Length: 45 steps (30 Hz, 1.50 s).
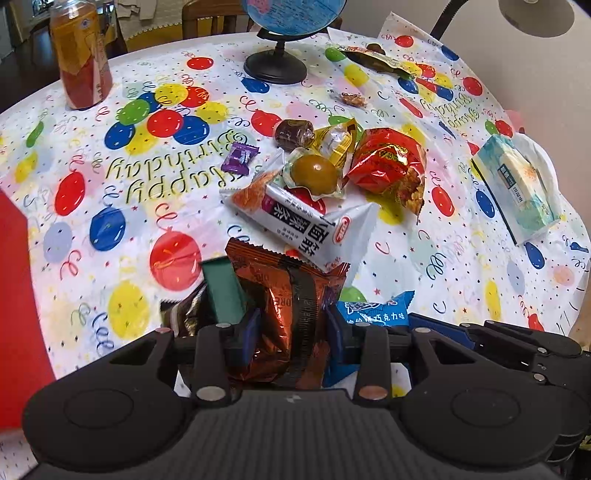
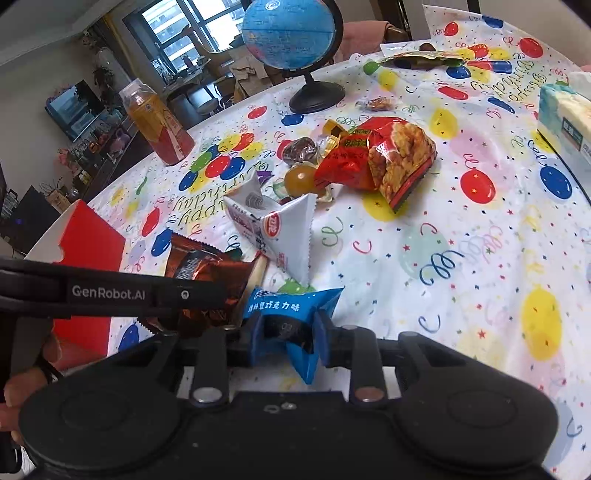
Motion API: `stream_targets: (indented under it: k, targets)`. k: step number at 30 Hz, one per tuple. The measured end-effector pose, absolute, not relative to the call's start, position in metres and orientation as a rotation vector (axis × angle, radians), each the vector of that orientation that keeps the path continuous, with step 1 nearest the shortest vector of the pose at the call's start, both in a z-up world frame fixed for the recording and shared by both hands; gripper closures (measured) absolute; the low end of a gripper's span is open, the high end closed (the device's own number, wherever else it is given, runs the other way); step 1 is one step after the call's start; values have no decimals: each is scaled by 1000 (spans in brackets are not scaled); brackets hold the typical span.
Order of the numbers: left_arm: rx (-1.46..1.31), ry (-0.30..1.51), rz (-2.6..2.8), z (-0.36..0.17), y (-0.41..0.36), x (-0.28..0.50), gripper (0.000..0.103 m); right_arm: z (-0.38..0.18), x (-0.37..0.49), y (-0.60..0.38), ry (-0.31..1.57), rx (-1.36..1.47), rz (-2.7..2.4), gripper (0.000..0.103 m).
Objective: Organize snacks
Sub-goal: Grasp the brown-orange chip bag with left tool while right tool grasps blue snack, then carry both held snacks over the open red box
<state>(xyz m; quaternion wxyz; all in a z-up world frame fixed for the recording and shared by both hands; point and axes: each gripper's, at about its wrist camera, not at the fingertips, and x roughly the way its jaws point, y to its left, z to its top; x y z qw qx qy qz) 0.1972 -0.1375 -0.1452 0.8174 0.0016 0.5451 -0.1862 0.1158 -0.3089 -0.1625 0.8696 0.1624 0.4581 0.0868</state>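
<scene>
Left gripper [image 1: 290,325]: clamped on orange packet [image 1: 284,317]. Right gripper [image 2: 286,332]: clamped on blue packet [image 2: 291,314]. Both are best lifted clear of the surface [image 2: 461,277], grips kept firm.

The right hand-held gripper [image 2: 286,341] has its blue pads pinched on a blue snack packet [image 2: 295,314], crumpling it at the near edge of the worktop [image 2: 461,266], which wears a balloon-print birthday cloth. Just to its left, the left hand-held gripper [image 2: 207,291] reaches in across a shiny brown packet [image 2: 199,264]. Behind these stands a white packet [image 2: 284,229] tented upright, then a round amber sweet [image 2: 300,180], a dark wrapped sweet [image 2: 301,149] and a red bag of fried snacks [image 2: 384,158]. A red box [image 2: 88,240] sits at the left edge, an orange drink bottle [image 2: 159,122] and a blue globe [image 2: 291,33] further back, a tissue pack [image 2: 563,118] far right
</scene>
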Motion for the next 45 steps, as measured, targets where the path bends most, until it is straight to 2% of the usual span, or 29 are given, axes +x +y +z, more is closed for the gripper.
stream_targets:
  k: [27, 37, 45]
  targets:
    - [-119, 1071, -247, -76, -92, 111, 67, -91, 30, -324, 784, 394, 209, 78]
    - [-173, 1027, -187, -47, -59, 92, 66, -68, 27, -301, 766, 365, 257, 83]
    - [-218, 990, -124, -33, -5, 87, 67, -54, 40, -258, 750, 347, 323, 84]
